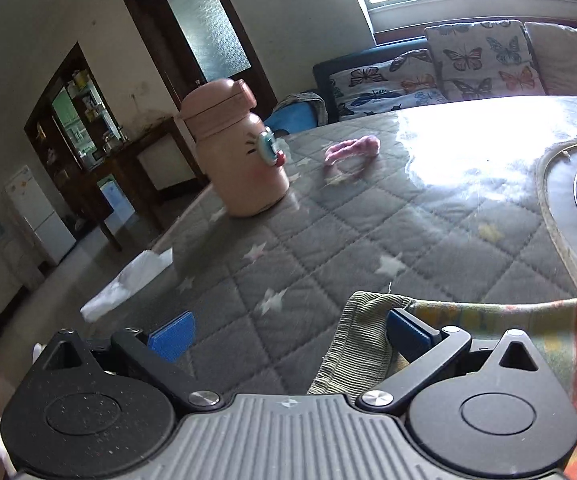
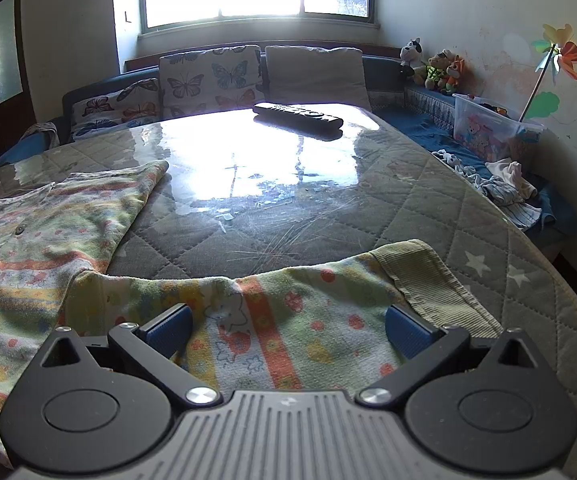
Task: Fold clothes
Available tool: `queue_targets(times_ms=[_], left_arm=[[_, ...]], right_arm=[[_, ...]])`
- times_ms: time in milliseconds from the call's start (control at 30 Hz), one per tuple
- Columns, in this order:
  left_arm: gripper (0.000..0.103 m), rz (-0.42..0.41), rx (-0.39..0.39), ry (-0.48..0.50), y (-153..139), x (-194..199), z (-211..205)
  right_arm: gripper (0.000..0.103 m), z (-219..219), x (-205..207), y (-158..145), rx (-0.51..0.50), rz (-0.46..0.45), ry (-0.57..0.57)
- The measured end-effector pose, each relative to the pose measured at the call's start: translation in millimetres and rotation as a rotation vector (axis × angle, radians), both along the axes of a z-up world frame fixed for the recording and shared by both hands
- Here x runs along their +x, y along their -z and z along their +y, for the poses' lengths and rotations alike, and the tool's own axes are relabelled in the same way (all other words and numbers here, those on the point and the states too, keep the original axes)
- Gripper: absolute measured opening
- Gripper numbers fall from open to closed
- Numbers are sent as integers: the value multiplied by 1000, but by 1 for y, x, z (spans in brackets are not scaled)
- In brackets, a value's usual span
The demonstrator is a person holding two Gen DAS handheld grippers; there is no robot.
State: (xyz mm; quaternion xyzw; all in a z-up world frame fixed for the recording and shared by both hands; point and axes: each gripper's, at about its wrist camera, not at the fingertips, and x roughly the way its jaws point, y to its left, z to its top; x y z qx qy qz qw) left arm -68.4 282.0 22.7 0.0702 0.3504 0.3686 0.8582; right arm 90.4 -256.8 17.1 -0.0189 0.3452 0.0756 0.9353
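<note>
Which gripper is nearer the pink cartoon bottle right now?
Left. The pink bottle stands on the table just ahead of the open left gripper. The right gripper, open over the patterned garment, has no bottle in view.

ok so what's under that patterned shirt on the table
The shirt lies on a grey quilted table cover with white stars, under a glossy clear sheet. Whatever sits directly beneath the cloth is hidden. The right gripper hovers open over the near sleeve.

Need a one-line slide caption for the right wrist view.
Open right gripper over the patterned garment's sleeve on the quilted table; remote at far edge.
</note>
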Motion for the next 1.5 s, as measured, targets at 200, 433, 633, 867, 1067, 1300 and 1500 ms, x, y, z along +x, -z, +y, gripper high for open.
queue_targets(times_ms=[200, 433, 633, 867, 1067, 1300, 1500], left_arm=[[103, 39, 84, 41, 3, 0, -8], [103, 55, 224, 62, 15, -2, -10], [103, 3, 116, 105, -1, -17, -25], [103, 10, 81, 146, 5, -38, -34], [103, 10, 90, 132, 6, -43, -19], [103, 35, 143, 179, 9, -36, -10], [103, 39, 112, 165, 6, -31, -4]], right_arm=[[103, 0, 0, 0, 0, 0, 0], [103, 0, 0, 0, 0, -1, 0], [103, 0, 0, 0, 1, -1, 0], [103, 0, 0, 1, 0, -2, 0], [103, 0, 0, 1, 0, -2, 0], [103, 0, 0, 1, 0, -2, 0], [103, 0, 0, 1, 0, -2, 0]])
